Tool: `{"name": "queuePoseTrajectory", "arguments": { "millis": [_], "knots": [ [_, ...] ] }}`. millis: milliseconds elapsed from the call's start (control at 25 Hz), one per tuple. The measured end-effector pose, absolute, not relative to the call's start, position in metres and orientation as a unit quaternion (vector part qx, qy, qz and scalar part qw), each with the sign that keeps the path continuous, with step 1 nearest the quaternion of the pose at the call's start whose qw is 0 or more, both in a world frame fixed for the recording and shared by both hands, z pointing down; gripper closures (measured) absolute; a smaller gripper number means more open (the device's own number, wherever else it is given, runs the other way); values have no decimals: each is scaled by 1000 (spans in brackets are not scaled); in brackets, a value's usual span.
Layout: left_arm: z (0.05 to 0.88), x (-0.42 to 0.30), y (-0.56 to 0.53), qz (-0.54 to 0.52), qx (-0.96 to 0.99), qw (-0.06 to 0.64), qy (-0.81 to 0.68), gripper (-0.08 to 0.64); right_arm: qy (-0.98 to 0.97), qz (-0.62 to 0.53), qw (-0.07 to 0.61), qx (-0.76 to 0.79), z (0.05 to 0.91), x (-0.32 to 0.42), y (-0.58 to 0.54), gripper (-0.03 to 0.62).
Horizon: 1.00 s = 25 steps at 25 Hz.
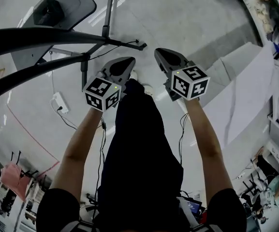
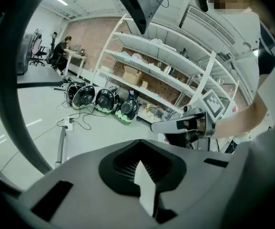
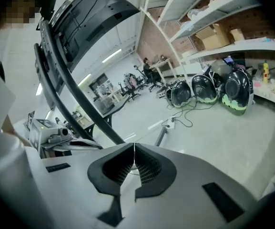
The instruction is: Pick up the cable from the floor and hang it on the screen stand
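Cable pickup is not yet under way. The thin black cable (image 1: 115,47) is lying on the floor right at the foot of the screen stand (image 1: 108,13), trailing beside its dark base leg, and neither claw is touching it. The person is holding both grippers out above the floor, on the near side of the stand's base. The left gripper (image 1: 127,63) is sitting with its jaws pressed together on nothing. The right gripper (image 1: 162,54) is likewise pinched closed and empty — its own view is showing only floor beyond the ribbed pads. A power strip (image 1: 59,102) is also lying beside the stand with its own lead, so which lead is the one meant is hard to tell.

By the look of it, the step in hand is the reach down. To do it well, the person should be opening one claw wide before lowering. The claw should come at the cable across its run, at a stretch lying clear of the stand's leg, so the pads are closing on the cable alone. Lifting slowly seems wise — the far end may be plugged in or caught under the base. The stand's curved black bar (image 1: 33,37) is looking like a likely hanging place.
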<state>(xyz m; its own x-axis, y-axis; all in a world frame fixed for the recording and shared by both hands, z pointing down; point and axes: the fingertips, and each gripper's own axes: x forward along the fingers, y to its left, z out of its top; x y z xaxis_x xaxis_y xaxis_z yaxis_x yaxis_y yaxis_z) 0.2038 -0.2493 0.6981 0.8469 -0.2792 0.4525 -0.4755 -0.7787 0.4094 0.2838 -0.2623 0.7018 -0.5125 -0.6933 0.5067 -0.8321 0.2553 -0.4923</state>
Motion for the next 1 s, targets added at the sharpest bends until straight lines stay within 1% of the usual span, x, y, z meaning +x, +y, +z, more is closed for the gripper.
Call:
{"name": "queuePoseTrajectory", "arguments": {
  "millis": [160,320,400,520,600,680,840,1000],
  "knots": [
    [751,210,-263,198,921,265,-207,560,-796,354,131,473,748,285,-275,568],
    [796,215,-276,206,917,272,-207,560,-792,365,151,466,799,293,-283,568],
    [818,215,-279,211,914,277,-207,560,-784,381,146,467,821,299,-289,568],
    [852,213,-283,228,911,274,-206,560,-789,396,116,455,846,303,-303,568],
    [875,210,-288,238,910,268,-210,560,-804,394,108,432,863,300,-313,568],
    [896,207,-294,244,908,265,-214,560,-820,374,128,413,884,294,-321,568],
    [937,205,-306,242,908,275,-202,560,-844,314,191,390,935,283,-336,568],
    [980,204,-326,241,908,281,-199,560,-857,292,245,347,996,269,-347,566]
  ]
}}
